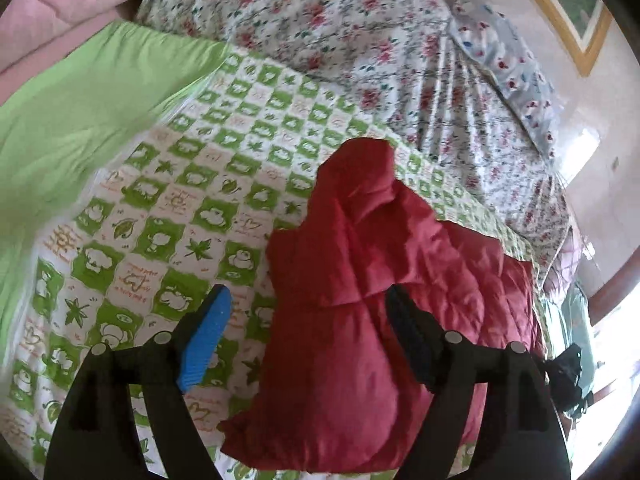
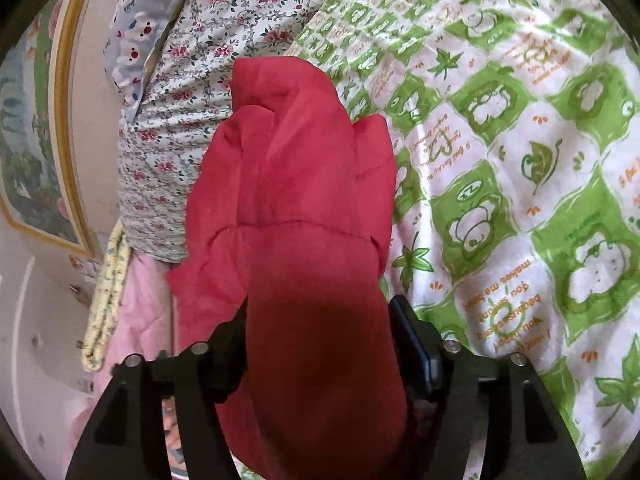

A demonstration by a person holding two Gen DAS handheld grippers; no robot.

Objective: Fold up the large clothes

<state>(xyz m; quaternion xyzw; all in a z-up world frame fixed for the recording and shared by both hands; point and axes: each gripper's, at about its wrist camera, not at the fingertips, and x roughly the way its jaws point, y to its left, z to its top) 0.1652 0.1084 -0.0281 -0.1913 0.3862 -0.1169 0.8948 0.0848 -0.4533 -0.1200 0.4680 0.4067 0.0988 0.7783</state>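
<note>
Jacket in red, bunched on the green-checked bedspread near its edge: our left gripper hovers spread and empty; our right gripper has padding between its fingers, grip unclear. Slippery bulk could spring free and undo the fold.

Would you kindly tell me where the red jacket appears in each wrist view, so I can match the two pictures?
Left wrist: the red jacket fills the lower centre, between the open fingers.
Right wrist: the red jacket runs from upper centre to the bottom, between the fingers.
Shared landmark: the green checked quilt beneath it; left of the jacket in the left view, right in the other.
</note>
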